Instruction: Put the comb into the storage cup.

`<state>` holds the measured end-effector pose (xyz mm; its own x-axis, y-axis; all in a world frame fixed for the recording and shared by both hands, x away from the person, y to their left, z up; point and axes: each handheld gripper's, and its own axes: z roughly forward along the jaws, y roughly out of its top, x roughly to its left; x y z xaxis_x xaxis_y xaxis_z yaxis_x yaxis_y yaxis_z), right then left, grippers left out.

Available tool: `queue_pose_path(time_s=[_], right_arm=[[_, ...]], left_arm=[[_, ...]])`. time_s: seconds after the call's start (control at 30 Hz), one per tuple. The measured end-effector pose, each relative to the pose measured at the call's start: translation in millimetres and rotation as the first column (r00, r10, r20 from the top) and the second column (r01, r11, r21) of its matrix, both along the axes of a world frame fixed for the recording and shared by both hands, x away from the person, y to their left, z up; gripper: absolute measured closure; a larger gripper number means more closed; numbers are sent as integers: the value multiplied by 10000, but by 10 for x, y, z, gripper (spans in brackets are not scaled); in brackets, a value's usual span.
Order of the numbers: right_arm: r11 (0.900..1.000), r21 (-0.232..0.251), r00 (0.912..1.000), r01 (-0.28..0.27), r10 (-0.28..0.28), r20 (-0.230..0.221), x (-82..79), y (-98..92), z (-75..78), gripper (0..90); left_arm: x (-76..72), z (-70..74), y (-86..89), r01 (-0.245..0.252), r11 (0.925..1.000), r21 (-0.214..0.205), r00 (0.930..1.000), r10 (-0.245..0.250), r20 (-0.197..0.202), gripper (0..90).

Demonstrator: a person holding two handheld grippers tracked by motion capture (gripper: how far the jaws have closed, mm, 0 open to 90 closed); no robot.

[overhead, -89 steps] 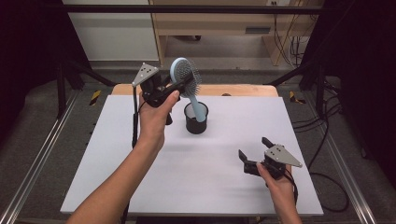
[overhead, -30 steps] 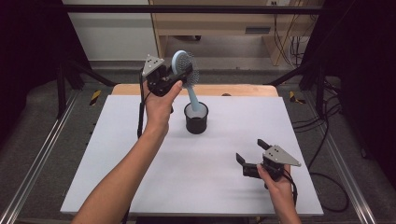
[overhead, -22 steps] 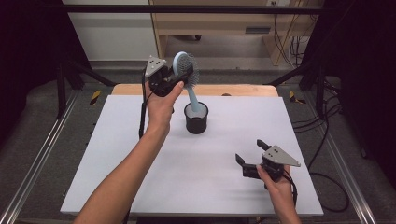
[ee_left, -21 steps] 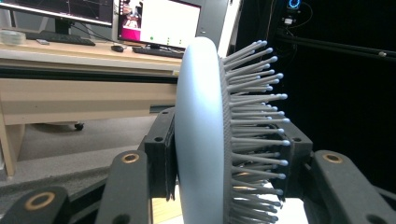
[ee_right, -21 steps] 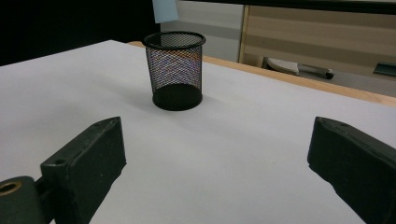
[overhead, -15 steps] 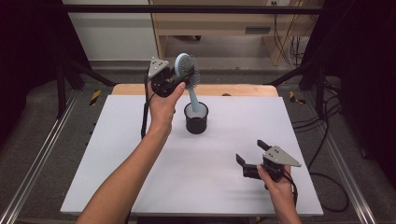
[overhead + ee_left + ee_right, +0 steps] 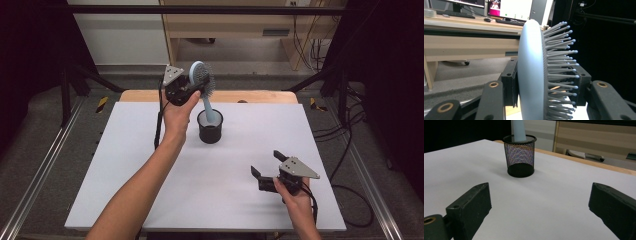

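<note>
The left gripper (image 7: 192,89), clamped on the head of the pale blue bristled hairbrush (image 7: 202,82), has tipped it more upright; its handle now stands in the black mesh cup (image 7: 210,127) at far centre, so release looks close. The right gripper (image 7: 267,167) rests wide open, near right

A lab: metal frame rails (image 7: 35,170) around the table; monitors (image 7: 509,10) on a desk (image 7: 469,25).

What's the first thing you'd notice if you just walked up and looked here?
The big pale blue hairbrush, its head pinched in the left gripper at the table's far side, handle down in a black mesh cup. Nearer, the right gripper rests open on the white table.
</note>
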<state>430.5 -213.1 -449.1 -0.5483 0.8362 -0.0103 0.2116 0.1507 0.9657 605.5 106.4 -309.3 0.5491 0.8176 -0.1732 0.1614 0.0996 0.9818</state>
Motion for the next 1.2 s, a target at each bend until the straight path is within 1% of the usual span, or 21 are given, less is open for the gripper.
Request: queue_pose_path(time_s=[0.03,0.13,0.27,0.3,0.37,0.7,1.2], right_arm=[[10000,-17,10000,-8,8,-7,-2,5,-1,45],[10000,-27,10000,-7,7,2,-2,12,-4,47],[10000,-87,10000,-34,34,25,-1,23,-9,48],[10000,-91,10000,-35,35,30,-2,25,-9,48],[9999,-100,10000,-27,28,36,-2,26,-10,48],[9999,-150,10000,-34,35,53,-6,30,-12,48],[9998,-211,10000,-54,55,45,-4,40,-16,48]], left_arm=[[12,-38,3,-11,10000,-1,10000,11,-65,508],[23,-86,-1,-6,10000,77,9999,7,-137,507],[30,-122,-7,4,10000,59,9999,-3,-165,507],[35,-142,-14,1,9999,128,9998,2,-196,507],[39,-159,-22,17,9999,135,9998,-14,-221,507],[41,-187,-57,115,9995,297,9998,-109,-194,507],[55,-288,-64,117,9996,255,9993,-108,-352,507]])
